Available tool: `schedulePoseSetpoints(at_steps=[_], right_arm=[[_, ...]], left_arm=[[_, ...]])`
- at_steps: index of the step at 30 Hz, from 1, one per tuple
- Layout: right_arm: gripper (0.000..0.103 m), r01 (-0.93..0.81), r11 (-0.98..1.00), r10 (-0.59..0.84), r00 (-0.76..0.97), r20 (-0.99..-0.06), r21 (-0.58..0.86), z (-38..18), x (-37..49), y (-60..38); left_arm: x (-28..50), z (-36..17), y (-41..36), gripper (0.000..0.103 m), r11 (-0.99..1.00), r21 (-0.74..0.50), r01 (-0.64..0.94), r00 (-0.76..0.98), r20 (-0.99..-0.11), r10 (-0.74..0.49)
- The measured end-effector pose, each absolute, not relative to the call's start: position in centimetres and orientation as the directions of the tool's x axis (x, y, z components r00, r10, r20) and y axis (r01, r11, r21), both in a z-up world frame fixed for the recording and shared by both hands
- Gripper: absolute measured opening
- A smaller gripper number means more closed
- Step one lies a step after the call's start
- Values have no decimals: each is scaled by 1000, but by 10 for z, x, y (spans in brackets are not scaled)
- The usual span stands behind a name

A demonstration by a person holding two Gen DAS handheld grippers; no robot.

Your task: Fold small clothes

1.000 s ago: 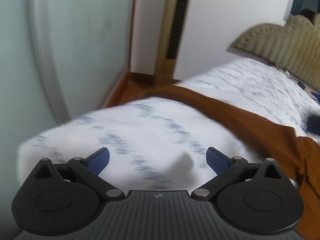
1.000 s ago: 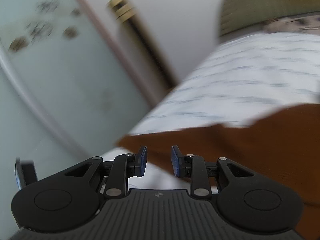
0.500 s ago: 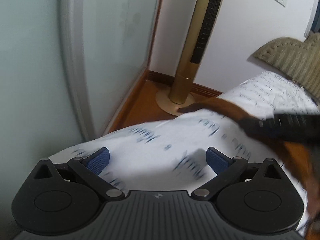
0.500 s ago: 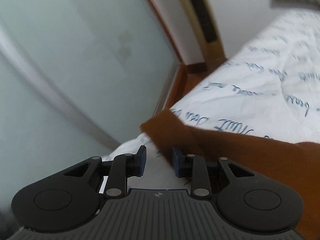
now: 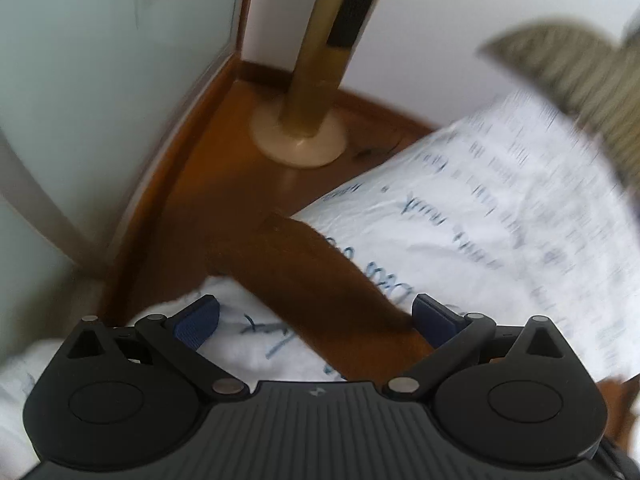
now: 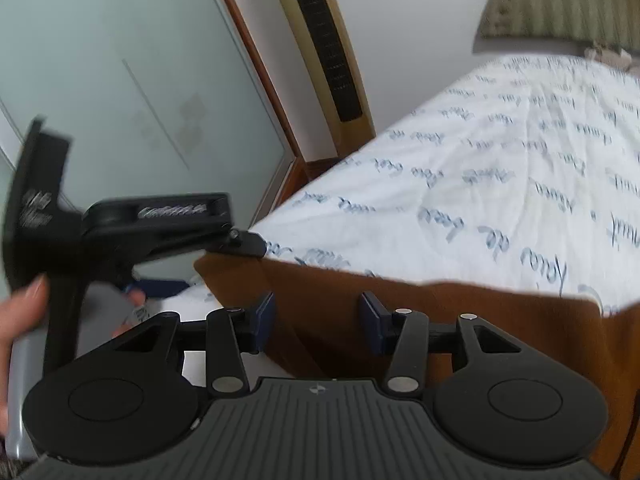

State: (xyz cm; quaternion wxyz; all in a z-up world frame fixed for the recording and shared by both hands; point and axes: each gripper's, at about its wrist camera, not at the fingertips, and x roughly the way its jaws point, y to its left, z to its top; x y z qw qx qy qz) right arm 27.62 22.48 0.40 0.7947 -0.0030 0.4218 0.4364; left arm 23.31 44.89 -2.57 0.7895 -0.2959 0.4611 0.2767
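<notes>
A brown garment [image 5: 316, 280] lies on the white printed bedsheet [image 5: 500, 240], one end reaching the bed's left edge. My left gripper [image 5: 314, 320] is open above that end, with the cloth running between its blue pads [image 5: 198, 320]. In the right wrist view the garment [image 6: 420, 320] lies across the foreground. My right gripper [image 6: 316, 322] is open just over its near edge and holds nothing. The left gripper [image 6: 240, 240] shows there from the side, its tip at the garment's left corner.
A gold tower fan [image 5: 316, 80] stands on the wooden floor [image 5: 208, 184] beside the bed. A frosted glass door [image 6: 120, 100] lies left. A padded headboard [image 6: 560, 4] stands at the back right. A hand [image 6: 20, 308] holds the left gripper's handle.
The left gripper has swung down and over the garment's end at the bed edge. The right gripper's jaws have opened wider, and it has moved further over the garment.
</notes>
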Motion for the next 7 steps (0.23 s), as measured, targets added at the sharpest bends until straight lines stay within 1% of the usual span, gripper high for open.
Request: schedulePoseSetpoints(at_steps=[2, 3, 4, 5, 6, 7], right_arm=[[49, -685, 617, 700, 253, -668, 388, -2, 277, 216], [49, -680, 614, 707, 248, -662, 401, -6, 277, 213], [49, -677, 609, 716, 245, -654, 413, -8, 277, 211], [49, -676, 606, 722, 244, -648, 420, -12, 277, 208], [49, -677, 601, 726, 241, -644, 424, -12, 276, 204], [49, -680, 598, 728, 240, -642, 424, -13, 275, 202]], left_arm=[[239, -29, 451, 103, 667, -174, -725, 387, -903, 186], [242, -31, 453, 96, 661, -149, -735, 357, -914, 192], [244, -34, 455, 83, 663, -134, -736, 338, -922, 189], [245, -36, 457, 76, 665, -122, -737, 328, -924, 194], [245, -37, 461, 67, 660, -127, -740, 330, -924, 193], [245, -37, 465, 61, 651, -153, -744, 341, -924, 172]])
